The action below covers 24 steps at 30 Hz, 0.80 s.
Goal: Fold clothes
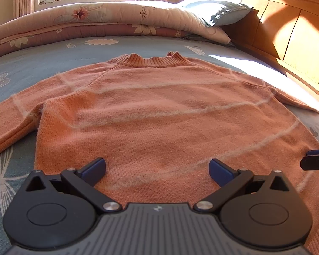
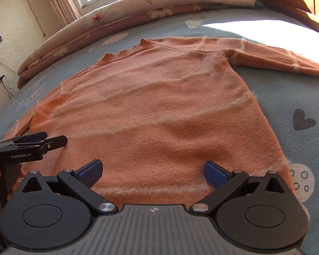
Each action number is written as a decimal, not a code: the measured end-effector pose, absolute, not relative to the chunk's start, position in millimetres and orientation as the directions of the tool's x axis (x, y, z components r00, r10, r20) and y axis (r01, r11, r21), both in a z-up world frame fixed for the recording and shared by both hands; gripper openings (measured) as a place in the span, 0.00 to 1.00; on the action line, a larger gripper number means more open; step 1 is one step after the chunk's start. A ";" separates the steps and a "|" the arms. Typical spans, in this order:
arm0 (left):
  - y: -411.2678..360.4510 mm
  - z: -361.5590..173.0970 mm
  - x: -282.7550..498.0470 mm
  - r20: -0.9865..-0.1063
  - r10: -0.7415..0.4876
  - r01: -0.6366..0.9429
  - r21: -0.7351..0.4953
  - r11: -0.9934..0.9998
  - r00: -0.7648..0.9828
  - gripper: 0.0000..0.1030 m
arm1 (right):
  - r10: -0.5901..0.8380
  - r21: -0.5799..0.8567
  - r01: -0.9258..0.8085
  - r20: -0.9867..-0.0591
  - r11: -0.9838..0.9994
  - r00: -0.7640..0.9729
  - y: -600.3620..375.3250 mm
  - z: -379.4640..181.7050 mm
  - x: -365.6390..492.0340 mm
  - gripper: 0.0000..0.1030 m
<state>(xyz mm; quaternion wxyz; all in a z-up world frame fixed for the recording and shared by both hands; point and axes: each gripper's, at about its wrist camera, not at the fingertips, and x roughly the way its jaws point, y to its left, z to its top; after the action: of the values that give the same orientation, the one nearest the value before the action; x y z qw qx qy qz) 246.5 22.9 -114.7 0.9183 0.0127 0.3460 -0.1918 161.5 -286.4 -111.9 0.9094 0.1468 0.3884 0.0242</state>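
While an orange sweater [image 1: 159,110] lies flat on the bed [image 1: 138,44], we hover over its hem.
Our left gripper [image 1: 157,167] and right gripper [image 2: 152,170] both gape wide, empty.

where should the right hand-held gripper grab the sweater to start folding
Probably the right sleeve, near its outer end, coming in from the right side. The sweater lies flat on the bed with that sleeve stretched straight out from the body, so its edge is free to pinch and carry across the back. The right hand-held gripper is open over the hem.
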 end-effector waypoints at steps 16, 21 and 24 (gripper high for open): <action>21.8 -112.7 251.4 -0.640 -0.329 0.332 -0.122 0.936 0.694 0.99 | -0.121 0.092 0.266 -0.717 0.960 0.687 -297.8 -110.7 191.5 1.00; 28.6 -112.0 253.7 -0.614 -0.337 0.310 -0.155 0.938 0.713 0.99 | -0.016 0.104 0.115 -0.669 0.988 0.743 -271.2 -104.9 161.0 1.00; 32.9 -113.6 256.2 -0.623 -0.344 0.310 -0.167 0.936 0.702 0.99 | 0.010 0.079 0.061 -0.685 0.995 0.728 -254.4 -114.0 157.9 1.00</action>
<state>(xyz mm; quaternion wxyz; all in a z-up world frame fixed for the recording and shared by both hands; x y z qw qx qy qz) 256.2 32.9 -113.6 0.9222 -0.0248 0.3427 -0.1774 157.9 -254.4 -114.0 0.9283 0.0480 0.3685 -0.0137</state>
